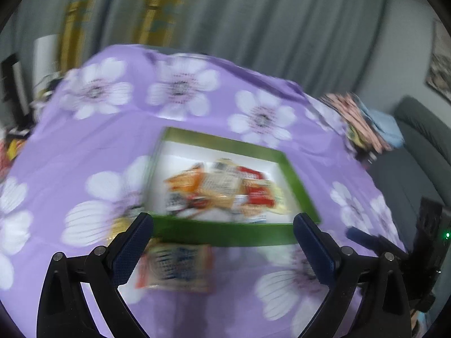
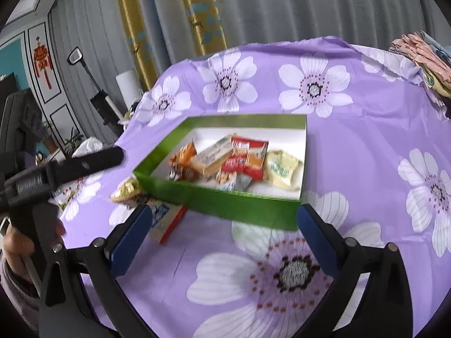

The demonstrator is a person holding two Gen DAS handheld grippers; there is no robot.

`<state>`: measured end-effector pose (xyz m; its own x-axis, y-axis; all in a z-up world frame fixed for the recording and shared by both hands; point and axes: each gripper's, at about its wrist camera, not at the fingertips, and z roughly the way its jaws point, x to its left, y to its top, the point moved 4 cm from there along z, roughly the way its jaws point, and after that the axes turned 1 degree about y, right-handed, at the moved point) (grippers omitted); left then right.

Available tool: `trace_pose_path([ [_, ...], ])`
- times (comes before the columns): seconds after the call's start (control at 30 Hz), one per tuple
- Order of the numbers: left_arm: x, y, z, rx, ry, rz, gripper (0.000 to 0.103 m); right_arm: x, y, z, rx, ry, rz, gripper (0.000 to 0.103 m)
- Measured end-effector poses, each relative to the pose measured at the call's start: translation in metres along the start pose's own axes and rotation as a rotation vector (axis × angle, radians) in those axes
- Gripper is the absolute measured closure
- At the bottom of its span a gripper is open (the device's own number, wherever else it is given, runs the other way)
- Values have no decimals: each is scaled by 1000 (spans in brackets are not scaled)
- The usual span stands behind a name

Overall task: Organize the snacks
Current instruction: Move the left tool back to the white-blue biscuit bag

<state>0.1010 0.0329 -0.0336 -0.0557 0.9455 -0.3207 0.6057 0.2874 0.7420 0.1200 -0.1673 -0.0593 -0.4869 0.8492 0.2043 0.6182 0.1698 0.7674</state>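
Hovering with jaws wide apart and nothing between them, the left gripper [image 1: 222, 232] and right gripper [image 2: 222, 229] sit just short of the shallow green cardboard box with white lining [image 2: 242, 205]. Nearest lies a flat red-edged snack packet [image 2: 166, 221] on the purple flowered tablecloth [image 2: 366, 169], a gold foil packet [image 2: 126, 190] beside it. Beyond, inside the box, sits the pile of wrapped snacks [image 2: 225, 160]. Judging by this, sorting is partway: the next move likely calls for closing on the red-edged packet.

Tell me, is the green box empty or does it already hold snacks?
Holds snacks: the green box is open-topped, with several packets piled inside.
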Motion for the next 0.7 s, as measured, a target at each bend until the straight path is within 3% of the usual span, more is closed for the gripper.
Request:
trace_pose_path([
  [0.2, 70, -26, -9, 35, 57, -164, 4, 9, -23, 8, 52, 9, -1, 0],
  [0.33, 91, -54, -3, 70, 30, -238, 4, 17, -40, 13, 80, 8, 1, 0],
  [0.43, 88, -67, 8, 107, 4, -226, 4, 22, -50, 18, 97, 27, 18, 0],
  [0.7, 56, -68, 21, 139, -76, -69, 4, 44, -60, 41, 152, 60, 5, 0],
])
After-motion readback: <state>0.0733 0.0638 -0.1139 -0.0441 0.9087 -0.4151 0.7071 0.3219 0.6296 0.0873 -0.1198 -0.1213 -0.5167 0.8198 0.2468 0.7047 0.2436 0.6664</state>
